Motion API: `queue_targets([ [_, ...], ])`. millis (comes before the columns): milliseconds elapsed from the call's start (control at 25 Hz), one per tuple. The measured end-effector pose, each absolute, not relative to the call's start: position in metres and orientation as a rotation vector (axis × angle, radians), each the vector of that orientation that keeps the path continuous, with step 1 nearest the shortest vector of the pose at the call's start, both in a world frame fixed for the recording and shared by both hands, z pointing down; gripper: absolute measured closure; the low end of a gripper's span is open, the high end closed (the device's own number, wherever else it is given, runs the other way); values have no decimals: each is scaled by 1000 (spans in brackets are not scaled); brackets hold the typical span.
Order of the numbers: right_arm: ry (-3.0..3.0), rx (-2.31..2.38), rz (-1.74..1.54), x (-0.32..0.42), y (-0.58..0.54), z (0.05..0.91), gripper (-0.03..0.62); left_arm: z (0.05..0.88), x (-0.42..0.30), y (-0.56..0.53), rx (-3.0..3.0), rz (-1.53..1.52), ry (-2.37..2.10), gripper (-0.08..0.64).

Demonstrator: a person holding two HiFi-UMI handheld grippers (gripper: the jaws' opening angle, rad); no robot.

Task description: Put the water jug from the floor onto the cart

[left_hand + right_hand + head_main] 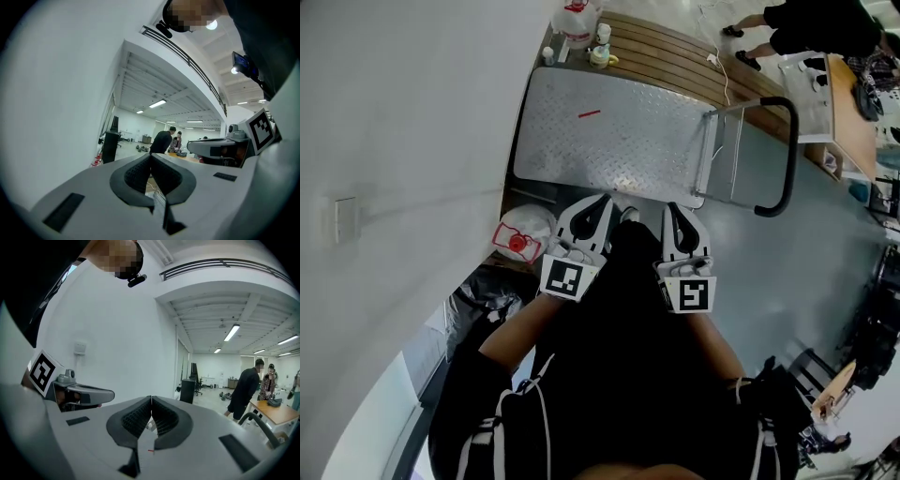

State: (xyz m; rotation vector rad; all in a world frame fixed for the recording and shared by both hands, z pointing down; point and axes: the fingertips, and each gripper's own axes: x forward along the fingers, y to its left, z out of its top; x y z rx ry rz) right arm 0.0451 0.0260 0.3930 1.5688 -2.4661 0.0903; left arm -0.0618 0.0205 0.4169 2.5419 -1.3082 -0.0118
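Water jug [523, 236]: down on the floor by the wall, just left of the left gripper [598, 202]. Left gripper and right gripper [676, 212] side by side, jaws shut tight, holding nothing. Beyond, metal cart [609, 131], handle [783, 155] at its right. Farther off, wooden bench [675, 56] bearing a second jug [577, 19].

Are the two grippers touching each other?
Apart. The head view shows the left gripper and right gripper side by side, with a dark gap between them.
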Motion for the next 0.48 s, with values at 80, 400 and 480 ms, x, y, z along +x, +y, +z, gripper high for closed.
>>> queue_targets([
  [80,-2485,1524,101,42,20,394,574,421,-66,16,2507,-10,-1349,541],
  [400,-2569,1494,108,33,1,382,574,400,-59,7,2510,-54,-1372,541],
  [480,-2590,1489,102,29,1,380,574,404,-62,5,2517,-32,-1383,541],
])
